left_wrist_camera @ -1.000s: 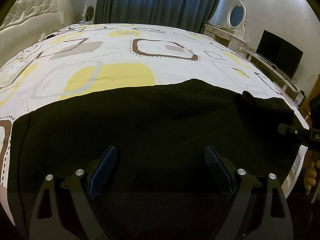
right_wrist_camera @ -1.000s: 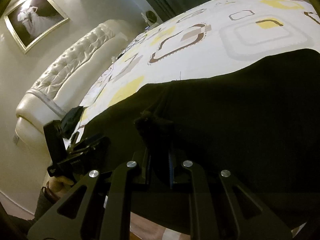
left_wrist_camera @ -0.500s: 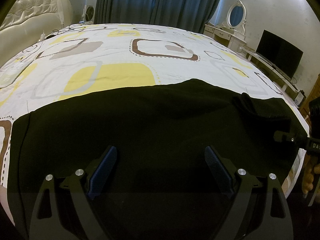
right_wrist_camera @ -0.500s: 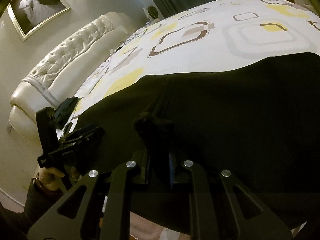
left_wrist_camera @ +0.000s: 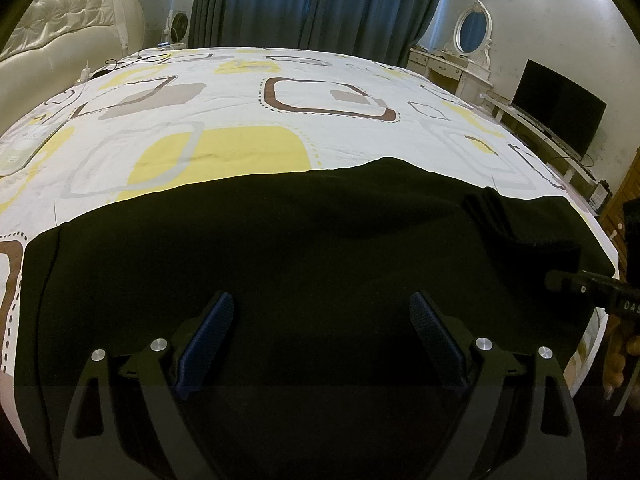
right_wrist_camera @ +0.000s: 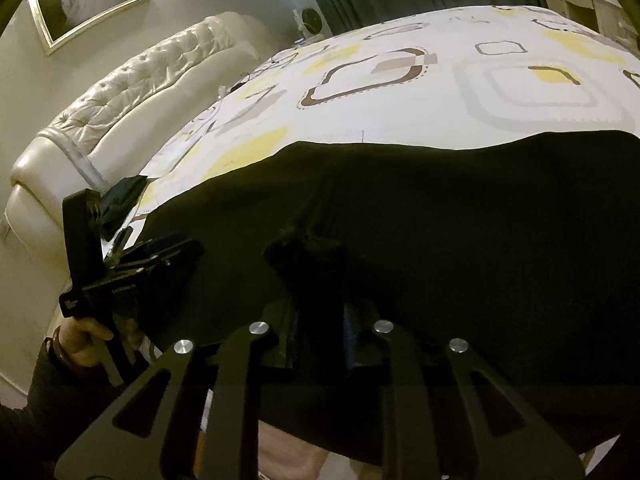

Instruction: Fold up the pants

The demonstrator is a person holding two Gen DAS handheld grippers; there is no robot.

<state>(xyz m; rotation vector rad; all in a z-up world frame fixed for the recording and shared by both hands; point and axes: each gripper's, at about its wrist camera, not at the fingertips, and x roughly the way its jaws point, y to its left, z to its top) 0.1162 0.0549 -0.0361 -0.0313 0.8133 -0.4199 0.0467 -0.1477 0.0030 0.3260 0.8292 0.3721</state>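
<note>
Black pants lie spread across the near edge of the bed, and show in the right wrist view too. My left gripper is open and empty, hovering over the pants' near part. My right gripper is shut on a bunched fold of the pants at their right end. That raised fold also shows in the left wrist view, with the right gripper's body at the right edge. The left gripper's body shows at the left in the right wrist view.
The bed has a white sheet with yellow and brown shapes. A padded white headboard stands to the left. A dresser with a mirror and a TV stand at the right. Cables lie at the bed's far left corner.
The right gripper has drawn its held fold of pants slightly lower and toward the near edge. The left gripper has stayed open and still.
</note>
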